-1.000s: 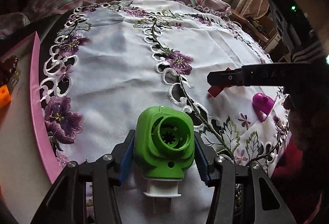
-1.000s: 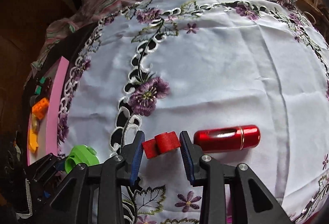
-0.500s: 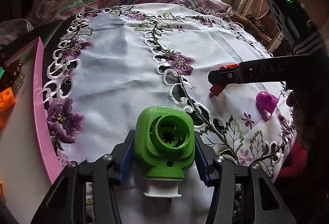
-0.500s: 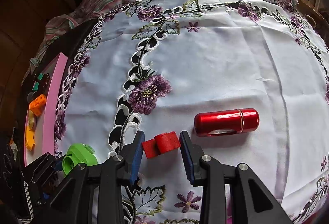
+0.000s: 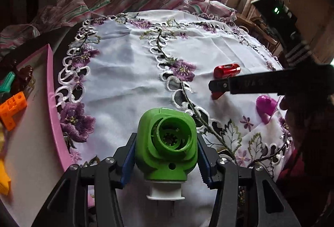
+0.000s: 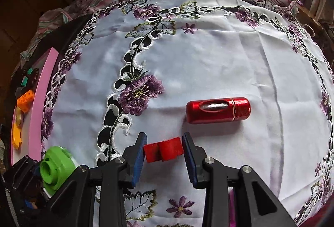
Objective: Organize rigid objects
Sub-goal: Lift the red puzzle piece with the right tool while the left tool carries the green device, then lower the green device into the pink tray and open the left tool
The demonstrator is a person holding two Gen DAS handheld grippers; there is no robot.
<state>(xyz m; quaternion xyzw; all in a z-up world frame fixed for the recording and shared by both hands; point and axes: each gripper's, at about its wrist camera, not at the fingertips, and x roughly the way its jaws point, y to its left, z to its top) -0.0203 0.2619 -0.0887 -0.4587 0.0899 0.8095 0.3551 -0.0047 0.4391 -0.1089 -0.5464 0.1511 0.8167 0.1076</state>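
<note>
Jaws of the left gripper point(image 5: 166, 153) clamp a green plastic housing point(image 5: 166, 144) near the pink-rimmed tray point(image 5: 54, 102), likely its destination; right gripper point(image 6: 163, 152) pinches a small red block point(image 6: 163, 151) above the embroidered cloth point(image 6: 208, 60)

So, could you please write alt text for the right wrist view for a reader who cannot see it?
The right gripper holds a small red block between its blue pads above a white embroidered tablecloth. A red metal cylinder lies on the cloth just beyond, and at lower left a green plastic piece sits near a pink-edged tray.
</note>
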